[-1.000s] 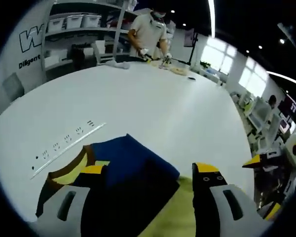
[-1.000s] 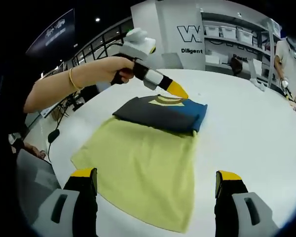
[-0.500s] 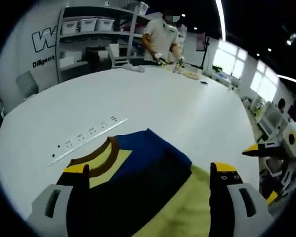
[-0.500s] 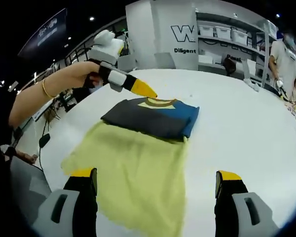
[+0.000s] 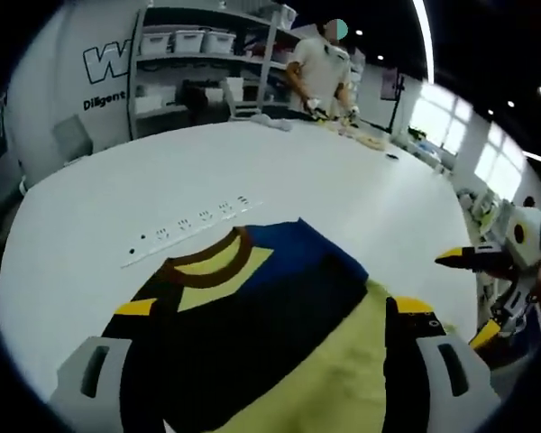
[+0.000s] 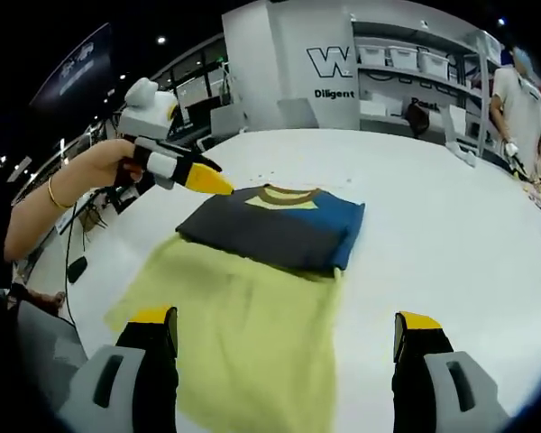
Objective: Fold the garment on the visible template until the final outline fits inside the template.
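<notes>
Garment lies folded into a compact dark-and-blue block on the far end of a yellow-green sheet — presumably the template — spread on the white table. A yellow collar with a brown band shows at the block's far edge in the right gripper view. The block sits wholly on the sheet there, though in that view its blue right side comes close to the sheet's edge.

Both tools are free of the cloth. The right gripper has its jaws spread wide over the near part of the sheet, holding nothing. The left gripper is likewise wide over the garment, empty; in the right gripper view it appears beside the collar corner, raised off the table.

My reading: the folding is essentially finished (or one tidy-up short). What the next move calls for is a check of the blue edge against the sheet's border, nudging it inward if it overhangs — otherwise stopping.

A power strip lies on the table beyond the collar.
</notes>
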`<state>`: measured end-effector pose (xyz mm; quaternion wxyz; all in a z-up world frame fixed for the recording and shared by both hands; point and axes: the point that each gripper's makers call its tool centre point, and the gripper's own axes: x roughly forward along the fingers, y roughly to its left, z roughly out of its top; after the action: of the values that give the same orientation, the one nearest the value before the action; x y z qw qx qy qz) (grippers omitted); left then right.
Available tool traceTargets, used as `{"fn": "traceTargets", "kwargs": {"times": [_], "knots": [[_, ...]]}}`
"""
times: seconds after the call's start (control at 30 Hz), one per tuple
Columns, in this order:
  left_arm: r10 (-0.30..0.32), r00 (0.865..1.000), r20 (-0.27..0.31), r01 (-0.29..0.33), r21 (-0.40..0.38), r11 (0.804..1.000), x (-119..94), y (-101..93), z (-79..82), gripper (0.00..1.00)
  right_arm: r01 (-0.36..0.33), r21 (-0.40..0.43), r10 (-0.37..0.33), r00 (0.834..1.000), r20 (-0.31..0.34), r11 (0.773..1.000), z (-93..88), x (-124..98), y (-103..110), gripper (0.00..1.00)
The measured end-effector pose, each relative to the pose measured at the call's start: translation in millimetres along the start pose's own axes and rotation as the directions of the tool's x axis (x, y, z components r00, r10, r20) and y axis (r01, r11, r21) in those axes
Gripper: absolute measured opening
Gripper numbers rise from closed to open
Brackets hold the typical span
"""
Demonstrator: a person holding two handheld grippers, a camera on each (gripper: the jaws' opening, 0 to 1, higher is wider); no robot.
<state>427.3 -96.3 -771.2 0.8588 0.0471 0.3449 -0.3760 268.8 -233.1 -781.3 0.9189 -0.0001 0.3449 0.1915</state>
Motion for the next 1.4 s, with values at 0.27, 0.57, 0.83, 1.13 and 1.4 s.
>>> {"fn": "traceTargets", "kwargs": {"times": [0.27, 0.57, 0.83, 1.13, 1.4], "knots": [[0.066, 0.998, -0.024, -0.067, -0.034, 0.997, -22, 21.4, -35.9, 0.97, -0.004, -0.004, 0.004, 1.0, 0.014, 1.0, 14.3, 16, -2, 0.99], [0.13, 0.991, -0.031, -0.133, -0.112, 0.985, -38, 51.6, -67.5, 0.93, -0.012, -0.014, 0.012, 1.0, 0.004, 1.0, 16.7, 35, -5, 0.99], [0.179, 0.982, -0.065, -0.186, -0.132, 0.974, -44, 70.8, -93.0, 0.79, 0.015, -0.016, -0.014, 0.999, 0.052, 1.0, 27.4, 50, -20, 0.95], [0.191, 0.979, -0.077, -0.201, -0.153, 0.968, -42, 80.0, -108.4, 0.6, 0.053, -0.017, -0.052, 0.997, 0.051, 0.998, 29.7, 81, -41, 0.79], [0.181, 0.977, -0.108, -0.197, -0.164, 0.967, -35, 79.2, -122.9, 0.42, 0.075, 0.002, -0.075, 0.997, 0.036, 0.997, 26.1, 101, -53, 0.61]]}}
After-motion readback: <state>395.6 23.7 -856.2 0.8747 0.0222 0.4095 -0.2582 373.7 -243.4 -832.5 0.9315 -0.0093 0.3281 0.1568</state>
